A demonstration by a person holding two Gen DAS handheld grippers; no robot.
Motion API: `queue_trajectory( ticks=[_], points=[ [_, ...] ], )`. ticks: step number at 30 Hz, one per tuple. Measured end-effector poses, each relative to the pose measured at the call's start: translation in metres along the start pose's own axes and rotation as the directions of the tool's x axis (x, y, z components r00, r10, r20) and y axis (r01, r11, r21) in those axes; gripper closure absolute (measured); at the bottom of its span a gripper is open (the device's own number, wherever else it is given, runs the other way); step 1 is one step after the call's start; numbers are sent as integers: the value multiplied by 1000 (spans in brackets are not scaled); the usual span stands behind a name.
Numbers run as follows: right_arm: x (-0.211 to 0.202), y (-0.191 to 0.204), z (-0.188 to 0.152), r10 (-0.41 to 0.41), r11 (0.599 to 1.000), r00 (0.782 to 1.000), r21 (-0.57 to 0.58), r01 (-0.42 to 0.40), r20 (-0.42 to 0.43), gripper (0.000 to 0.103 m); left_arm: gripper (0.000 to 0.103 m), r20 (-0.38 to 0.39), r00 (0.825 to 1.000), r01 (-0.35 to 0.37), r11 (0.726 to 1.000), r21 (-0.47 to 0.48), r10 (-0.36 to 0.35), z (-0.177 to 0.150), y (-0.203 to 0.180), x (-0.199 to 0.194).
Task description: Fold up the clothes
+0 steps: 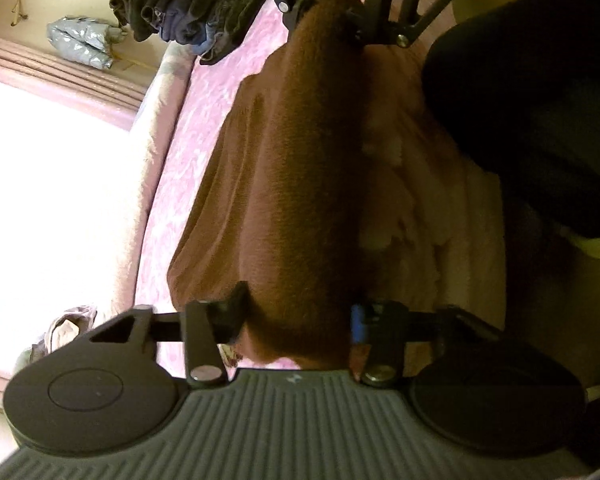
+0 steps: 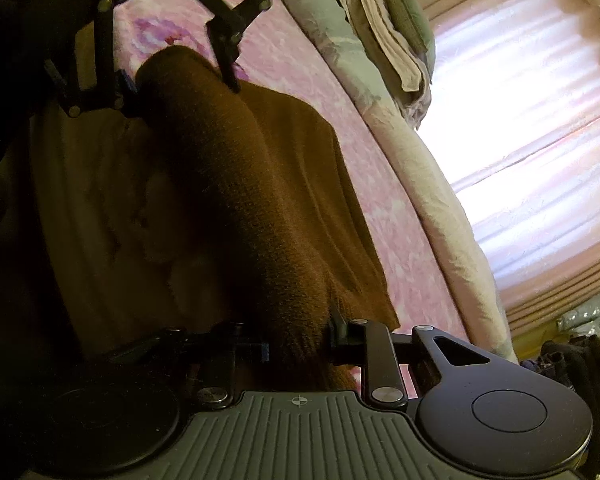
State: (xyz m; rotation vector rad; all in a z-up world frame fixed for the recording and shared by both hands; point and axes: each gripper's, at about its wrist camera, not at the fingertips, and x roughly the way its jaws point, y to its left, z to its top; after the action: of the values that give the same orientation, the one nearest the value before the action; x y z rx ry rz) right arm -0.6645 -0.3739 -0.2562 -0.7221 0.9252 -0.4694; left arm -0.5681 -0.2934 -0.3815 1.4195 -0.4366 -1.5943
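A brown knitted garment [image 1: 300, 168] hangs stretched between my two grippers above the pink patterned bed [image 1: 196, 148]. My left gripper [image 1: 296, 320] is shut on one end of it. The right gripper [image 1: 332, 4] shows at the top of the left wrist view, shut on the other end. In the right wrist view the same brown garment [image 2: 244, 208] runs from my right gripper [image 2: 300, 344] up to the left gripper [image 2: 180, 76]. Part of the garment drapes onto the pink bed [image 2: 340, 92].
A pile of dark folded clothes [image 1: 180, 4] lies at the far end of the bed. A silver padded item [image 1: 82, 38] sits by the pink curtain [image 1: 60, 68]. A bright window [image 2: 520, 120] and stacked pillows [image 2: 388, 28] lie beyond the bed. A person's dark leg [image 1: 520, 100] is close by.
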Motion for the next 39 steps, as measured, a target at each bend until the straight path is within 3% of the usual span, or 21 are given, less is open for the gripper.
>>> queue_trajectory(
  ticks=[7, 30, 34, 39],
  points=[
    [-5, -1, 1, 9, 1000, 1000, 5, -9, -4, 80, 69, 1, 999, 38, 999, -11, -38, 1, 13, 1],
    [-2, -7, 4, 41, 999, 999, 17, -41, -6, 79, 70, 17, 999, 51, 999, -5, -51, 5, 19, 2],
    [-5, -23, 10, 53, 998, 999, 38, -53, 8, 80, 71, 50, 998, 39, 999, -37, -37, 4, 51, -5],
    [-6, -77, 31, -21, 998, 997, 56, 17, 77, 80, 72, 78, 996, -36, 996, -85, 43, 9, 120, -3]
  ],
)
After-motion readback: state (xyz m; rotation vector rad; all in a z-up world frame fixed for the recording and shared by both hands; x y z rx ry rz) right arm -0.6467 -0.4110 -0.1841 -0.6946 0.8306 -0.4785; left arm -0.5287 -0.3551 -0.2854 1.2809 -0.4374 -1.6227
